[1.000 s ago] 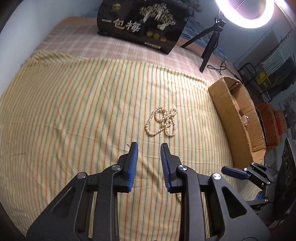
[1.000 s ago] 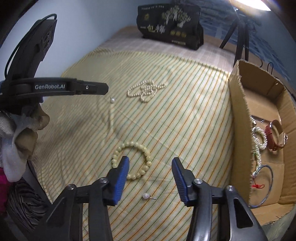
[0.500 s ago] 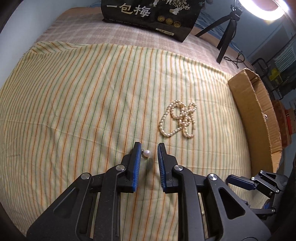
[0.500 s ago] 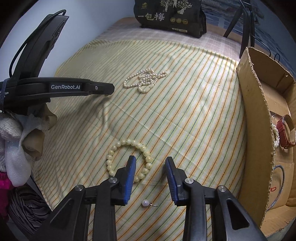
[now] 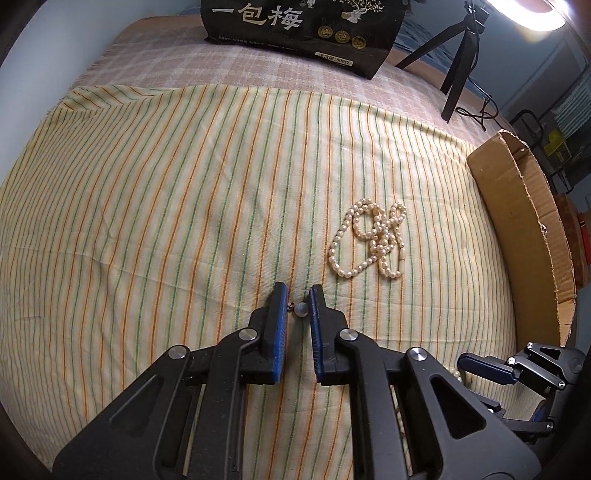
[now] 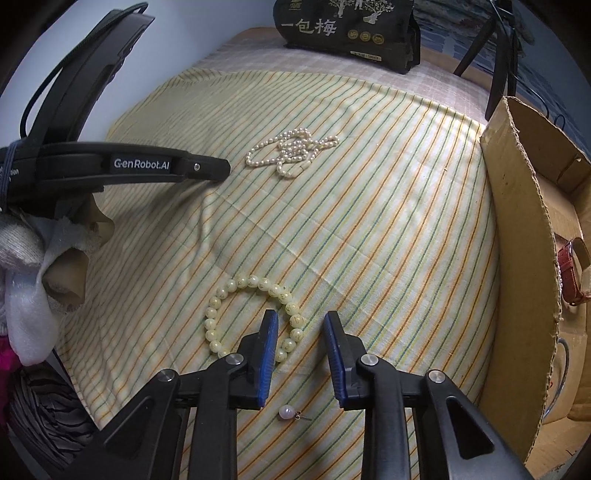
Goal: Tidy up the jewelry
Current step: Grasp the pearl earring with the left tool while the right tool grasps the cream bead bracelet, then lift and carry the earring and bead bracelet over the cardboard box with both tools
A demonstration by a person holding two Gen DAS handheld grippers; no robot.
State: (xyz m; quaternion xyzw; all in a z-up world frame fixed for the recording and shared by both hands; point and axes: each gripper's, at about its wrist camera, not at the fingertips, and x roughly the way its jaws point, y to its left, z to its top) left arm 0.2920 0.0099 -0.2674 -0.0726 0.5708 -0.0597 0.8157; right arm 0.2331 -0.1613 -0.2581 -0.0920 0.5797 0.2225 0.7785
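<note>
My left gripper (image 5: 298,301) pinches a tiny white pearl earring (image 5: 301,309) low on the striped bed cloth (image 5: 184,221), ready to lift. My right gripper (image 6: 300,325) is open over the round yellow bead bracelet (image 6: 251,314) near the bed's front edge.

Ring light (image 5: 532,14) glares top right; fisheye-bent edges

ring light (image 5: 532,18) cut off at top edge, red watch (image 6: 570,275) half hidden behind box wall (image 6: 524,258)
</note>
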